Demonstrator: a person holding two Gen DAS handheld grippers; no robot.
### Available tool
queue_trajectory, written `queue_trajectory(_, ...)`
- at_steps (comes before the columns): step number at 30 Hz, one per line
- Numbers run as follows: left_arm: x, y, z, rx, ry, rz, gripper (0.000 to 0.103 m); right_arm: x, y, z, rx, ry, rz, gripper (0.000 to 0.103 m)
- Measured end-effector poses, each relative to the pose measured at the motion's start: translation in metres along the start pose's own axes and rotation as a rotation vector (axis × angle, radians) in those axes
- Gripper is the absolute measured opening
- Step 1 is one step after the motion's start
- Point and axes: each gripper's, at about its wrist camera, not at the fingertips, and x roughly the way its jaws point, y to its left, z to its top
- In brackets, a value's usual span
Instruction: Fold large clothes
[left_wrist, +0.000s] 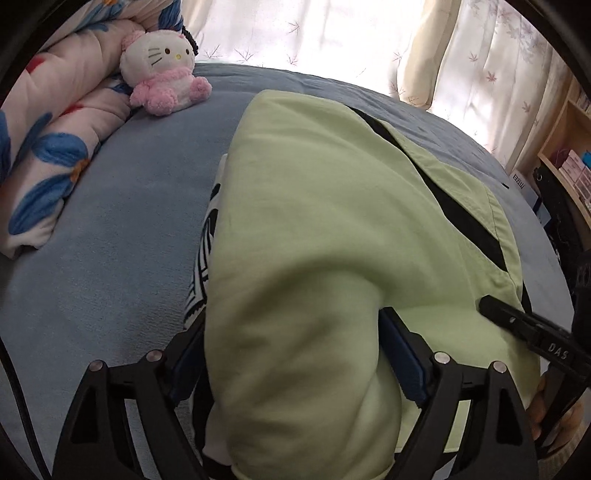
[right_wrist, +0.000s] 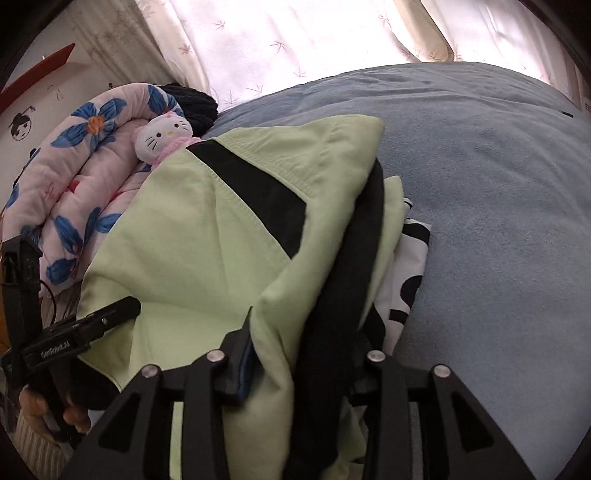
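A light green garment (left_wrist: 325, 206) with black stripes lies bunched on the blue bed (left_wrist: 122, 229). It also shows in the right wrist view (right_wrist: 199, 243). A black-and-white patterned cloth (left_wrist: 201, 258) lies under it and peeks out in the right wrist view (right_wrist: 406, 273). My left gripper (left_wrist: 295, 354) is shut on a thick fold of the green garment. My right gripper (right_wrist: 303, 354) is shut on a bunch of the green fabric and its black band. Each gripper shows at the edge of the other's view: the right one (left_wrist: 524, 325) and the left one (right_wrist: 85, 328).
A Hello Kitty plush (left_wrist: 162, 70) sits at the head of the bed beside a rolled floral quilt (left_wrist: 55, 122). White curtains (left_wrist: 332, 33) hang behind the bed. A wooden shelf (left_wrist: 565, 147) stands at the right. Bare blue sheet (right_wrist: 498, 192) stretches to the right.
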Motion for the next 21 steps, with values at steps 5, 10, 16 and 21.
queue_trajectory(5,-0.040,-0.013,-0.001,0.078,-0.045,0.136,0.084,-0.036,-0.009,0.003,-0.004,-0.003,-0.036,0.049)
queue_trajectory(10,-0.095,-0.024,-0.003,0.092,-0.151,0.186,0.056,-0.075,0.009,-0.001,-0.057,-0.084,-0.080,0.049)
queue_trajectory(16,-0.098,-0.040,-0.014,0.064,-0.129,0.172,0.014,-0.081,0.052,-0.009,-0.111,-0.094,-0.037,0.021)
queue_trajectory(21,-0.068,-0.057,-0.034,0.105,-0.069,0.242,0.013,-0.053,0.062,-0.024,-0.152,-0.045,-0.090,0.021)
